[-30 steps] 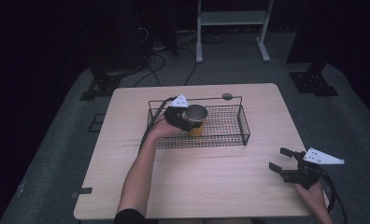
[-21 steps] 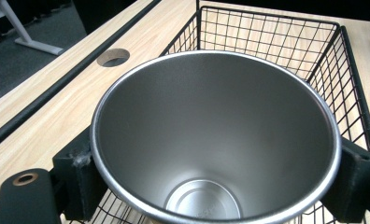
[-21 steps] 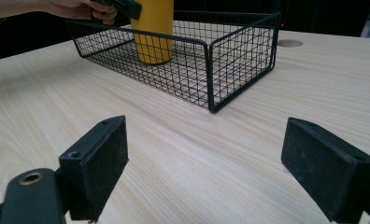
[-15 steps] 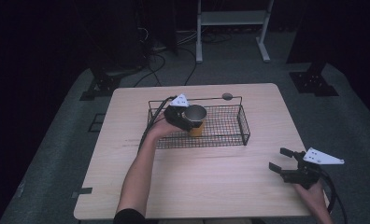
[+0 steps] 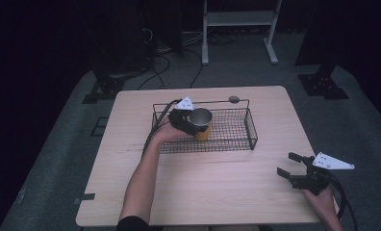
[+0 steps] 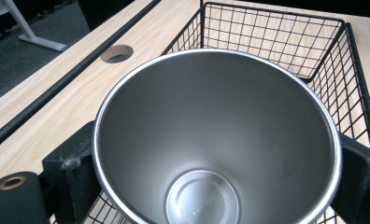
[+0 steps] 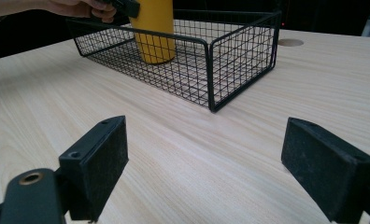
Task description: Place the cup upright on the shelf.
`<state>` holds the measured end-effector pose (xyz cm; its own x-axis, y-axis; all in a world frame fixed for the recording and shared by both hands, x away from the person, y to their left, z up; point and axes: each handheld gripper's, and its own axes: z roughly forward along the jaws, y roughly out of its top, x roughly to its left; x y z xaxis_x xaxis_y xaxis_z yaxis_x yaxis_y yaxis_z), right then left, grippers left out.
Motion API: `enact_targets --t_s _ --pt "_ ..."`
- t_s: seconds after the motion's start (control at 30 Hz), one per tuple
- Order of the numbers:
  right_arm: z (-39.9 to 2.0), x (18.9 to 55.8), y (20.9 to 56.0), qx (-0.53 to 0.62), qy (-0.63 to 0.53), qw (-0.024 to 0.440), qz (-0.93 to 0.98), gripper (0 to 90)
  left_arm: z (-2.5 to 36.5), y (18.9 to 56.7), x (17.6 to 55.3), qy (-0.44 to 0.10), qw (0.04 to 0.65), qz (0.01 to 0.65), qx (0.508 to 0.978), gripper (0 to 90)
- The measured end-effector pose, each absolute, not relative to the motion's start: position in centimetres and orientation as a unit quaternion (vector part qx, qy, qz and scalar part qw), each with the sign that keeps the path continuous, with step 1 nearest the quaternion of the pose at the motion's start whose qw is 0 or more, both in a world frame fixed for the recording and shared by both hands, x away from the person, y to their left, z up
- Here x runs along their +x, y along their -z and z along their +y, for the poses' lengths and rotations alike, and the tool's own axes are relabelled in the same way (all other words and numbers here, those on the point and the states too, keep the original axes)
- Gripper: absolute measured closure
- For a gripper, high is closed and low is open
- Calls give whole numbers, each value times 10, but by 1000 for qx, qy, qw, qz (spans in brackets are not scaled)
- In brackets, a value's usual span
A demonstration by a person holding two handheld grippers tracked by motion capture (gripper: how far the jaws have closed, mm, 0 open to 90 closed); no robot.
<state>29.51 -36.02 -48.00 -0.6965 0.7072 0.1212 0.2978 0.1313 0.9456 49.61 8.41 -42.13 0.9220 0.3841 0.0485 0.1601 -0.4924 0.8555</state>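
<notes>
My left tongs (image 5: 192,121) grip the yellow cup (image 5: 201,126) mid-frame; its stamped base writing's unreadable; right tongs (image 5: 298,166) hang open.

Wooden table (image 5: 203,187) — white stand (image 5: 239,19) behind it.

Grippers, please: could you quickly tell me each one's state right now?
Left gripper: shut on the yellow steel-lined cup in the black wire basket.
Right gripper: open, holding nothing.
</notes>
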Motion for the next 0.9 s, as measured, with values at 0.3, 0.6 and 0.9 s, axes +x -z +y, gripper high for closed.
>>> enact_targets --t_s 0.3,0.6,0.9 --pt "-361 295 480 345 -563 181 729 137 84 415 494 -131 487 162 848 25" --pt "-361 295 480 346 -563 182 728 137 84 404 491 -140 500 162 839 24" --pt "-360 295 480 347 -563 182 728 137 87 394 487 -150 517 164 827 24"
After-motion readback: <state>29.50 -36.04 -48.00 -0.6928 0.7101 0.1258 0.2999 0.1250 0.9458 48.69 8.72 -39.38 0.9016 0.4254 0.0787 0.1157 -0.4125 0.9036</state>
